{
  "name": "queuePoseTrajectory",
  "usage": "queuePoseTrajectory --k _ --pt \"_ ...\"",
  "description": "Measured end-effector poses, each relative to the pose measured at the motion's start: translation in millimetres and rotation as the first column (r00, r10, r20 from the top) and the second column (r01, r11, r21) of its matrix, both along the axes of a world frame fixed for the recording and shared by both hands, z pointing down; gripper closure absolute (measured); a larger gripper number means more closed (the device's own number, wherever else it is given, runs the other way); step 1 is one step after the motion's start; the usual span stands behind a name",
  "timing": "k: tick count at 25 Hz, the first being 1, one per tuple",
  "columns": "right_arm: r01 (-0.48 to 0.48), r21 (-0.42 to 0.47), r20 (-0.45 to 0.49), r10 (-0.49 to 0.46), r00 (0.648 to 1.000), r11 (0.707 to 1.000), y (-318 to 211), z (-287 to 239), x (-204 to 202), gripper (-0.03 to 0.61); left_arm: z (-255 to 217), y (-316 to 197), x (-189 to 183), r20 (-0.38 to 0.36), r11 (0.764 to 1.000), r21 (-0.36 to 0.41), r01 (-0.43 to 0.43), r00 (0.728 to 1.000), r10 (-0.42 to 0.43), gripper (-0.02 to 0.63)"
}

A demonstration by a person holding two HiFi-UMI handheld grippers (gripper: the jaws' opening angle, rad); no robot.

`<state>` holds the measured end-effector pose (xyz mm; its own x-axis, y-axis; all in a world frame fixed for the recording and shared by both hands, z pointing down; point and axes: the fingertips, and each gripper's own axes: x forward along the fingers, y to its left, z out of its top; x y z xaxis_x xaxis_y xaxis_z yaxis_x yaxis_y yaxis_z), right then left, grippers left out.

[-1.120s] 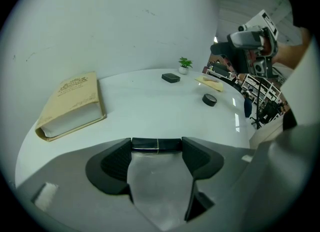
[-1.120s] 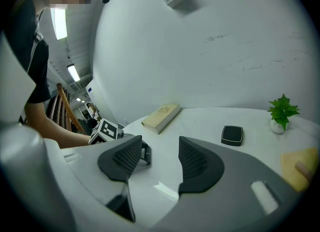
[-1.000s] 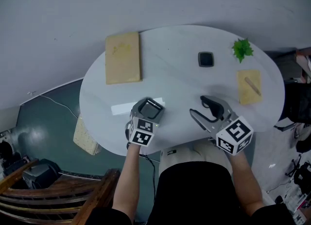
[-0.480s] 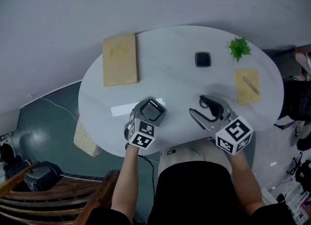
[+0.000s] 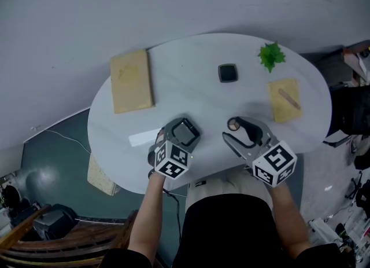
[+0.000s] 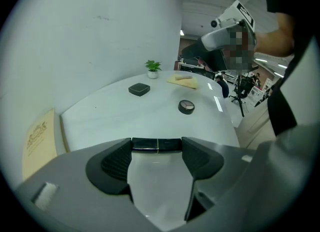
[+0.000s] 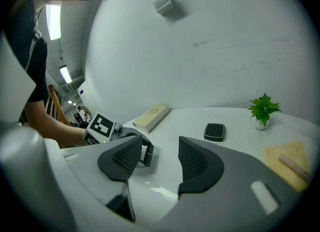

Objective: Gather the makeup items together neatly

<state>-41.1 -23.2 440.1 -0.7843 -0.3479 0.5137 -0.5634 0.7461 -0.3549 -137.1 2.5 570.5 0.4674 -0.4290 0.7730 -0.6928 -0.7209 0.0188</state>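
My left gripper (image 5: pixel 184 131) hovers over the near edge of the white table (image 5: pixel 191 93), shut on a black flat case (image 6: pixel 156 144) that spans its jaw tips. To its right, my right gripper (image 5: pixel 237 134) stands open with only table between its jaws (image 7: pixel 159 156). A small round compact (image 5: pixel 233 124) lies on the table by that gripper's tip, and the left gripper view shows it too (image 6: pixel 186 106). A black square compact (image 5: pixel 228 73) sits farther back. A pinkish stick (image 5: pixel 287 98) lies on a yellow cloth (image 5: pixel 283 107) at the right.
A tan book (image 5: pixel 132 80) lies at the table's far left. A small green potted plant (image 5: pixel 271 56) stands at the back right. Beyond the table's left edge there are a dark floor, a cable and wooden furniture (image 5: pixel 69 238).
The head view has shifted, so everything sits lower and more to the left. The round compact now shows beside the right gripper's jaw. Both grippers have hardly moved.
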Motion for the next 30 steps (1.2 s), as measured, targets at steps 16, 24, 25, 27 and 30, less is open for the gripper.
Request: queuePoseTrajectory --k 16,24,25,27,30 --pt "-0.077 -0.018 -0.028 0.077 0.997 0.997 3.2 13.4 32.9 0.357 17.2 -17.5 48.3 0.067 0.943 -0.066 -0.327 0.941 0.331 0.304" --pt "-0.088 -0.034 -0.046 0.086 0.995 0.996 6.4 21.2 40.6 0.357 31.5 -15.4 54.5 0.063 0.914 -0.102 -0.392 0.915 0.400 0.301" --pt "-0.089 -0.035 -0.047 0.088 0.995 0.995 6.4 21.6 40.7 0.357 31.4 -16.2 55.0 0.060 0.912 -0.099 -0.397 0.913 0.404 0.301" --pt "-0.090 -0.035 -0.046 0.088 0.995 0.995 7.0 22.1 39.9 0.357 29.6 -17.6 56.1 0.051 0.910 -0.090 -0.405 0.911 0.410 0.301" --pt "-0.084 -0.038 -0.051 0.082 0.995 0.996 7.5 22.6 38.2 0.357 29.8 -16.8 55.8 0.036 0.907 -0.093 -0.411 0.909 0.416 0.301"
